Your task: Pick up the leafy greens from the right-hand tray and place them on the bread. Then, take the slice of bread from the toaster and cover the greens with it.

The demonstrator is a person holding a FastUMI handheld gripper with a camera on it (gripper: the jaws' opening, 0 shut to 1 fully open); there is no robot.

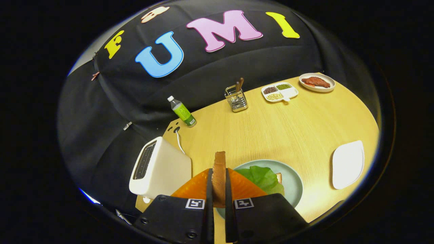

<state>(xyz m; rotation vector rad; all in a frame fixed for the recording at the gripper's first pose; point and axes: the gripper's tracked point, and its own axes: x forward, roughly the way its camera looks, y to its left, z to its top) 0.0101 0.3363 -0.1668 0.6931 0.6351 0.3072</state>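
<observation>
We log 1 gripper [218, 184] clamping a bread slice [219, 169] edge-up between both fingers, above the plate [294, 183] of leafy greens [262, 178], toaster [159, 167] alongside.

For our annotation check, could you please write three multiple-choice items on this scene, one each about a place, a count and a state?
1. Where do the leafy greens lie?
A. on the pale green round plate
B. on the white rectangular tray
C. on the white toaster

2. How many compartments has the white divided dish?
A. two
B. three
C. five

3. What is the gripper doing?
A. open, empty
B. shut on the browned bread slice
C. shut on the clear bottle

Answers: 1 A, greens rest on the plate; 2 B, three fillings show; 3 B, both fingers press the upright slice.
</observation>
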